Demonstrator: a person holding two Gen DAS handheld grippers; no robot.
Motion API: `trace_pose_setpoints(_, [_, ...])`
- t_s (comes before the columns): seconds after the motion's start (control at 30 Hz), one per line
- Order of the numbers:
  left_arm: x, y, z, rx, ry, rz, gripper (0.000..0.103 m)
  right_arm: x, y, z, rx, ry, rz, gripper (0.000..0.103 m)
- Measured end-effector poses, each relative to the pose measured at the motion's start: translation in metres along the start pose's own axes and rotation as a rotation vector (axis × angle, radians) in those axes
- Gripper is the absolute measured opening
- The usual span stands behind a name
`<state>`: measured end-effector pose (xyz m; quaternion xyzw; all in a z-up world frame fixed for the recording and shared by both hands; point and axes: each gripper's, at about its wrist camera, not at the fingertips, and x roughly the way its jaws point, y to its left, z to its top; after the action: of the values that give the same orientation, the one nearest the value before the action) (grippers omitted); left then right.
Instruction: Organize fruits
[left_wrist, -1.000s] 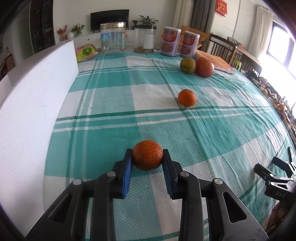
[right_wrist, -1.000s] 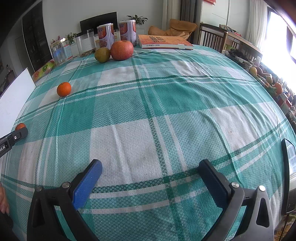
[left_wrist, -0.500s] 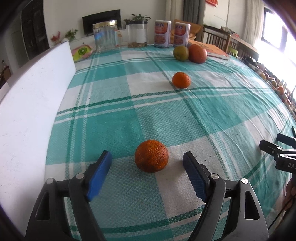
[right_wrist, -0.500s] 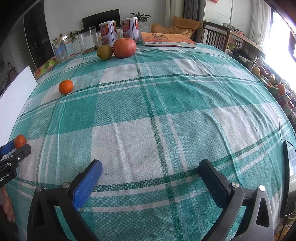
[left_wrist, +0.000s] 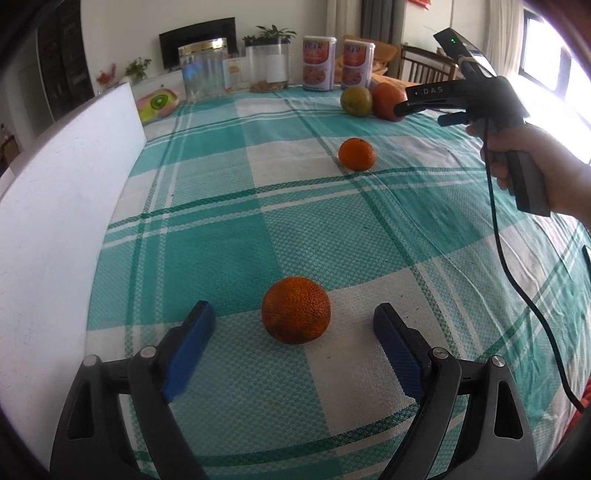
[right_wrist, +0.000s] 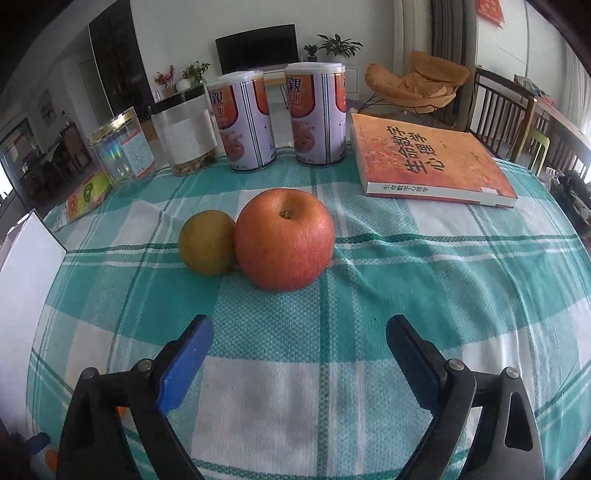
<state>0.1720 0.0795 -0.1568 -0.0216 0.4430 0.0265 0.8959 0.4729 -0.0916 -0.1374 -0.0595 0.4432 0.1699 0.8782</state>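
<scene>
Apple (right_wrist: 284, 239): firm, smooth-skinned and likely the heaviest fruit; it sits near the far edge of the table (right_wrist: 461, 280), touching a greenish-yellow fruit (right_wrist: 207, 242). Best taken across its widest middle, squeezed gently so it does not bruise.
Near orange (left_wrist: 295, 309): light, pebbly skin that should grip well, slightly soft; it rests on the cloth by the near edge.
Second orange (left_wrist: 357, 154): alone, mid-table.
Left tongs (left_wrist: 293, 334): released and spread wide, one pad each side of the near orange, touching nothing.
Right tongs (right_wrist: 299, 341): spread wide and empty, aimed at the apple, short of it.
</scene>
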Motion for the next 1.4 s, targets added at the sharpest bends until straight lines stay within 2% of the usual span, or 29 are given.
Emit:
trace_pose_setpoints(0.03, [0.000,0.000,0.000,0.001,0.000,0.001,0.089,0.011,0.001,0.006,-0.014,0.010,-0.011,0.090])
trace_pose_setpoints(0.2, [0.000,-0.001,0.000,0.001,0.001,0.001,0.090,0.041,0.003,0.026,-0.045,-0.012,-0.002,0.089])
trace_pose_setpoints(0.23, [0.000,-0.001,0.000,0.001,0.001,0.001,0.090,0.043,0.004,0.027,-0.054,-0.022,0.011,0.086])
trace_pose_setpoints(0.27, [0.000,-0.001,0.000,0.001,0.001,0.000,0.090,0.043,0.005,0.029,-0.066,-0.031,0.047,0.066])
trace_pose_setpoints(0.33, [0.000,-0.001,0.000,0.001,0.001,0.000,0.091,0.040,0.006,0.028,-0.070,-0.047,0.032,0.067])
trace_pose_setpoints(0.4, [0.000,0.000,0.000,0.001,0.001,-0.001,0.091,0.033,0.002,0.019,-0.039,-0.048,0.055,0.066])
trace_pose_setpoints(0.57, [0.000,0.000,0.000,0.001,0.001,-0.001,0.091,-0.009,-0.007,-0.028,0.055,-0.035,0.106,0.066])
trace_pose_setpoints(0.73, [0.000,0.000,0.000,0.002,0.001,0.000,0.091,-0.076,0.001,-0.107,0.120,-0.031,0.166,0.066])
trace_pose_setpoints(0.87, [0.000,0.000,0.000,0.002,0.001,-0.001,0.091,-0.119,0.025,-0.168,0.122,-0.034,0.100,0.066])
trace_pose_setpoints(1.0, [0.000,0.000,0.000,0.002,0.001,0.000,0.091,-0.147,0.045,-0.213,0.128,-0.058,0.039,0.067])
trace_pose_setpoints(1.07, [0.000,0.000,0.000,0.002,0.002,0.000,0.091,-0.149,0.052,-0.227,0.121,-0.062,0.009,0.067])
trace_pose_setpoints(1.13, [0.000,0.000,0.000,0.002,0.001,0.000,0.091,-0.152,0.058,-0.227,0.087,-0.072,-0.025,0.067])
trace_pose_setpoints(1.33, [0.000,0.000,0.000,0.000,0.001,-0.005,0.091,-0.149,0.057,-0.226,0.085,-0.056,-0.010,0.068])
trace_pose_setpoints(1.4, [-0.001,0.003,-0.001,-0.003,-0.002,-0.034,0.091,-0.149,0.056,-0.227,0.092,-0.059,0.003,0.068])
